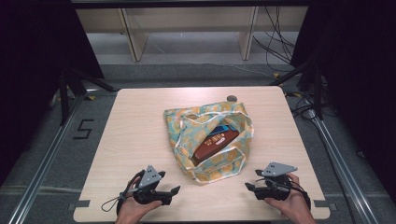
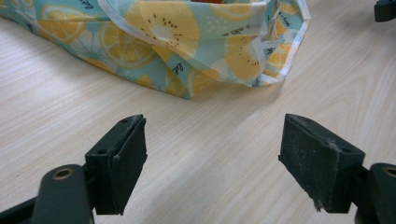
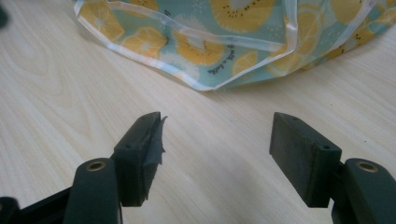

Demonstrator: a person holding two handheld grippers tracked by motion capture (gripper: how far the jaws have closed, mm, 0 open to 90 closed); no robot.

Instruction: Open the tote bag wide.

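Note:
A fabric bag (image 1: 205, 137) printed with orange and lemon slices on pale blue lies in the middle of the table, its mouth open toward me. Inside it lies a brown box (image 1: 216, 144) with a blue packet (image 1: 219, 130) beside it. My left gripper (image 1: 173, 195) rests near the table's front edge, left of the bag, open and empty. My right gripper (image 1: 251, 184) rests at the front right, also open and empty. In the left gripper view the bag (image 2: 196, 42) lies just beyond the open gripper (image 2: 212, 158). The right gripper view shows the bag's white-edged hem (image 3: 219, 51) ahead of the open gripper (image 3: 217, 158).
The light wooden table (image 1: 135, 140) has bare surface on both sides of the bag. A small dark round object (image 1: 231, 98) sits at the table's far edge. Black frame legs (image 1: 65, 88) and cables (image 1: 275, 42) stand beyond the table.

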